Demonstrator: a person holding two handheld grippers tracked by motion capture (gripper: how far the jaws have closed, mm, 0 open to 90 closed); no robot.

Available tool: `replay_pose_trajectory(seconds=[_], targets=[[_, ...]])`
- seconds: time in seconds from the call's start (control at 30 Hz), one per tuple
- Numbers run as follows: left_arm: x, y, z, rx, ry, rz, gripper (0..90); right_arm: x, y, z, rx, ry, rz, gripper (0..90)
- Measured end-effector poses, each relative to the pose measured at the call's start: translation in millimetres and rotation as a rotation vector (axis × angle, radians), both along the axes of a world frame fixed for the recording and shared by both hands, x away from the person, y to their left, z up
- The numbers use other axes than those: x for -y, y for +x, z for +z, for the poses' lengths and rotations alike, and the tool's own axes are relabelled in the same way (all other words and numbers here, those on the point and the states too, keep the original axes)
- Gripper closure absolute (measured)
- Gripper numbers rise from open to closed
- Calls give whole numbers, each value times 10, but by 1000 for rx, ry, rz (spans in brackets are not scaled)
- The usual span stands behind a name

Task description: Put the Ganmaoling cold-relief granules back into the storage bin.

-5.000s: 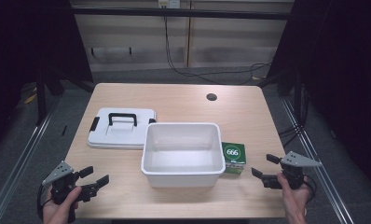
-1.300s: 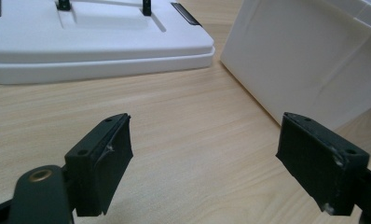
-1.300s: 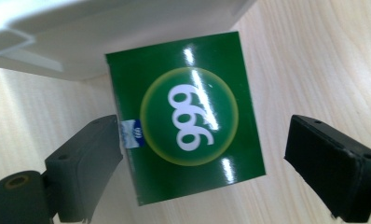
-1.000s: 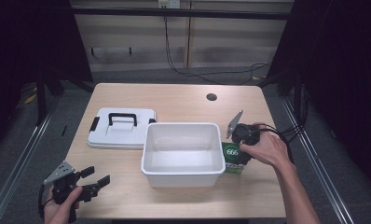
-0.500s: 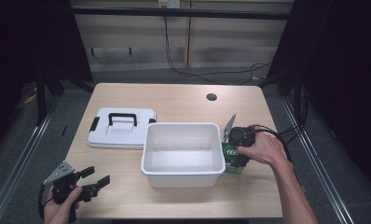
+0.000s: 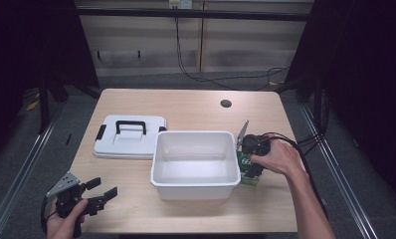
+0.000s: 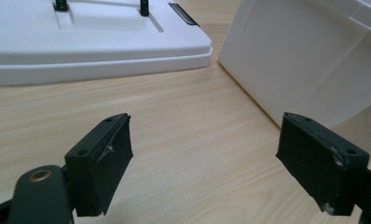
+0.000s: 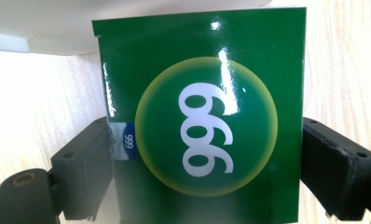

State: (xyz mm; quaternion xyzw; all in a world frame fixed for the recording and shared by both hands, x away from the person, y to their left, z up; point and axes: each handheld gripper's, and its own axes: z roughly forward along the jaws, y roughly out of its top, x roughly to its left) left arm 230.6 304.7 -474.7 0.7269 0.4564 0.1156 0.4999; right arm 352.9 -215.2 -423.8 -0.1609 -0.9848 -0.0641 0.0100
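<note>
A green box with "999" on a round emblem (image 8: 207, 130) stands on the table against the right wall of the white tub (image 6: 195, 133). My right gripper (image 8: 207, 172) has come down over this green box (image 6: 247, 175), with one black jaw at each side of it; both sit close against its edges and look spread wide. In the high view the right gripper (image 6: 250, 158) is under a hand beside the tub. My left gripper (image 6: 104, 188) rests low at the table's front left corner, open with nothing between the jaws, and in its own view the left gripper (image 7: 204, 168) faces the tub (image 7: 305, 60).
A white lid with a black handle (image 6: 129, 137) lies flat to the left of the tub; this lid (image 7: 95, 42) is ahead of the left gripper. A round cable hole (image 6: 226, 103) is at the back right of the table. Cables trail off the right edge.
The right hand moved from the table's right front edge in to the green box and lowered its gripper over it. The left gripper has barely moved.
</note>
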Motion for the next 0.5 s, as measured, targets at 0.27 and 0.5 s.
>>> replay_pose_trajectory(seconds=[0.27,0.5], targets=[[0,2,0,1,2,0,174,-5,4,7,-3,-13,-1,153],[3,3,-2,-1,-1,2,174,-12,-8,21,-3,-29,0,160]])
